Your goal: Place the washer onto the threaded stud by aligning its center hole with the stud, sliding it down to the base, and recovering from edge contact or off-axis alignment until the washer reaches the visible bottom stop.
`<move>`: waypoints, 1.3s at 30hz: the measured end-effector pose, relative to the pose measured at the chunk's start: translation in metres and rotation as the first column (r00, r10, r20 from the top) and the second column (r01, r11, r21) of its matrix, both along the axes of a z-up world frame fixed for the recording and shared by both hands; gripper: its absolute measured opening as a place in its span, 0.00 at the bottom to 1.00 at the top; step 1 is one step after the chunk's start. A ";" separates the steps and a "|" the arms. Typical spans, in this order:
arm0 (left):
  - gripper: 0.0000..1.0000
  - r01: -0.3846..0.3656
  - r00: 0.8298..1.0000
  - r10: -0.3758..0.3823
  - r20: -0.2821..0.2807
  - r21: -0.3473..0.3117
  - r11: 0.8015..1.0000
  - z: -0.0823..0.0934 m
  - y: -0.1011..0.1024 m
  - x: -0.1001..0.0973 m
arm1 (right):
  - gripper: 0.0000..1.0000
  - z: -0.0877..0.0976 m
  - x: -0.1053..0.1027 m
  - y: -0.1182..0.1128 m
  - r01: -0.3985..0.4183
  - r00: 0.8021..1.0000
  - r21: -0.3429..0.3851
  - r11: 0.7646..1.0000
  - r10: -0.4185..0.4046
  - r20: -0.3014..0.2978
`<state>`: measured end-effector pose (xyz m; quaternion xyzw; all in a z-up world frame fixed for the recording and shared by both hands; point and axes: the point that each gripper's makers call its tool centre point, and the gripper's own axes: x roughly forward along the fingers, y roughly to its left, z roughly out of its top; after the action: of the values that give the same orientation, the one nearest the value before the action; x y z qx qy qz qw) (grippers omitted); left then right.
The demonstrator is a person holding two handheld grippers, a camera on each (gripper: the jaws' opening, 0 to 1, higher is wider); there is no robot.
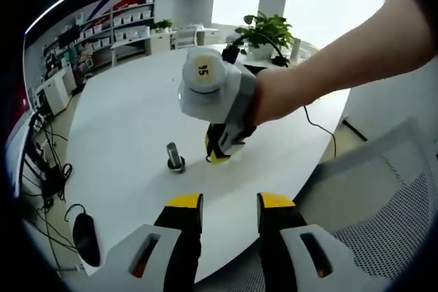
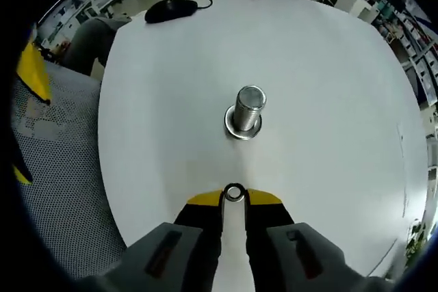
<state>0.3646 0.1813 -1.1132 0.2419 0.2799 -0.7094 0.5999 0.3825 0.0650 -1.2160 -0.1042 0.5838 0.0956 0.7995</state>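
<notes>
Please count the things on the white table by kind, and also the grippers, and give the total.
Threaded stud: 1
Washer, held in the right gripper: 1
Computer mouse: 1
Potted plant: 1
Grippers, left gripper and right: 2
Total: 6

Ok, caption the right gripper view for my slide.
Right gripper pinches the washer at its jaw tips, short of the upright threaded stud on the white table.
</notes>
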 end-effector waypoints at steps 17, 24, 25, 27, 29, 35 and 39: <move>0.30 -0.035 0.999 0.035 0.017 -0.021 0.999 0.003 -0.002 0.011 | 0.13 0.054 -0.017 -0.039 0.090 0.989 -0.002 0.996 -0.089 0.119; 0.30 -0.035 0.999 0.036 0.038 -0.012 0.999 0.001 -0.002 0.012 | 0.13 0.073 -0.034 -0.053 0.119 0.982 -0.020 0.993 -0.114 0.150; 0.30 -0.035 0.999 0.036 0.040 -0.011 0.999 -0.001 -0.002 0.014 | 0.13 0.074 -0.035 -0.060 0.124 0.981 -0.023 0.992 -0.119 0.154; 0.30 -0.037 0.998 0.037 0.048 -0.005 0.999 -0.001 -0.001 0.014 | 0.13 0.074 -0.038 -0.067 0.131 0.980 -0.023 0.991 -0.126 0.153; 0.30 -0.041 0.998 0.041 0.053 -0.007 0.999 -0.001 -0.001 0.015 | 0.13 0.075 -0.044 -0.068 0.135 0.980 -0.026 0.990 -0.130 0.149; 0.30 -0.051 0.997 0.052 0.063 -0.013 0.999 0.000 -0.002 0.019 | 0.13 0.064 -0.053 -0.071 0.131 0.985 -0.024 0.991 -0.127 0.118; 0.30 -0.056 0.996 0.056 0.065 -0.010 0.998 0.000 -0.001 0.019 | 0.13 0.057 -0.053 -0.067 0.117 0.988 -0.019 0.993 -0.114 0.102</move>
<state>0.3834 0.1799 -1.1128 0.2546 0.2641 -0.6852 0.6293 0.3292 -0.0024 -1.1586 -0.0847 0.5490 0.0364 0.8307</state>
